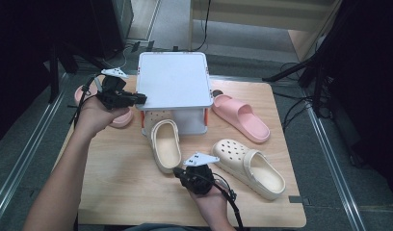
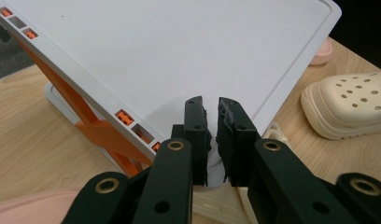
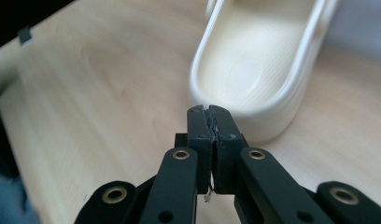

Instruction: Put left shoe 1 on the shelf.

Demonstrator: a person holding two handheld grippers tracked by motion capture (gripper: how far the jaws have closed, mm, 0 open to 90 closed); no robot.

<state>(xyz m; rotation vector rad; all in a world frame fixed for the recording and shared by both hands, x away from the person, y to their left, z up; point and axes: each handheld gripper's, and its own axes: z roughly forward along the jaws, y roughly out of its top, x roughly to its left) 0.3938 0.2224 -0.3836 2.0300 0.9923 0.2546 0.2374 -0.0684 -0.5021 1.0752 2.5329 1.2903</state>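
Left tongs stand nearly together, a thin gap between the jaws. They sit on the near edge of the white lid, and we read this as a pinch on the rim that holds the lid tilted up. Right tongs are pressed together with nothing between the jaws. Their tip is right at the heel rim of the cream clog; we cannot tell whether it touches.

The clog lies straight ahead of the right tongs and below the left tongs, heel toward the right tongs and toe pointing into the white box under the raised lid. Its perforated toe appears to be at the box mouth, while most of the shoe rests outside on the table.

Progress, as we judge it: the lid is up and the first shoe is lined up and partly entered; pushing it fully in is not yet done. Left to stow are a second clog just right of the right tongs, a pink slide beyond it beside the box, and another pink slide under the left tongs. Lowering the lid comes last.
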